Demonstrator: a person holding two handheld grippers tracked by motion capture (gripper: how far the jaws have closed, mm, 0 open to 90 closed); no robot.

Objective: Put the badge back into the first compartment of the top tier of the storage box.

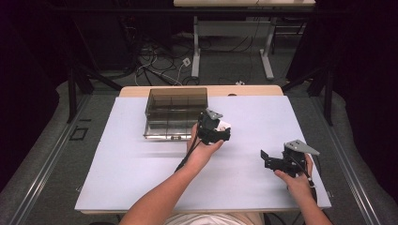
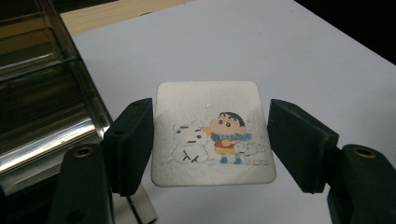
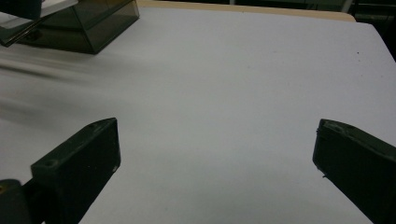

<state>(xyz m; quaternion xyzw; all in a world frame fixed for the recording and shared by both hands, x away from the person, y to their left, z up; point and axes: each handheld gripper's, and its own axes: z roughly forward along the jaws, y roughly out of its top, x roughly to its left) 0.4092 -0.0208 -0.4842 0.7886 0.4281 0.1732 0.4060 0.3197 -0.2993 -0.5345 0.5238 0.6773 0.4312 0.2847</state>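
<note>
One thin, stiff, light cartoon coaster (image 2: 212, 133) sits edge-clamped in the left gripper (image 2: 212, 149), clear organiser box (image 1: 174, 112) at ten o'clock; right gripper (image 3: 217, 158) gapes empty.

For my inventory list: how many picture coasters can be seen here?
1. The coaster sits between the jaws of the left hand-held gripper, beside the tinted box. More may be hidden inside the box.
</note>
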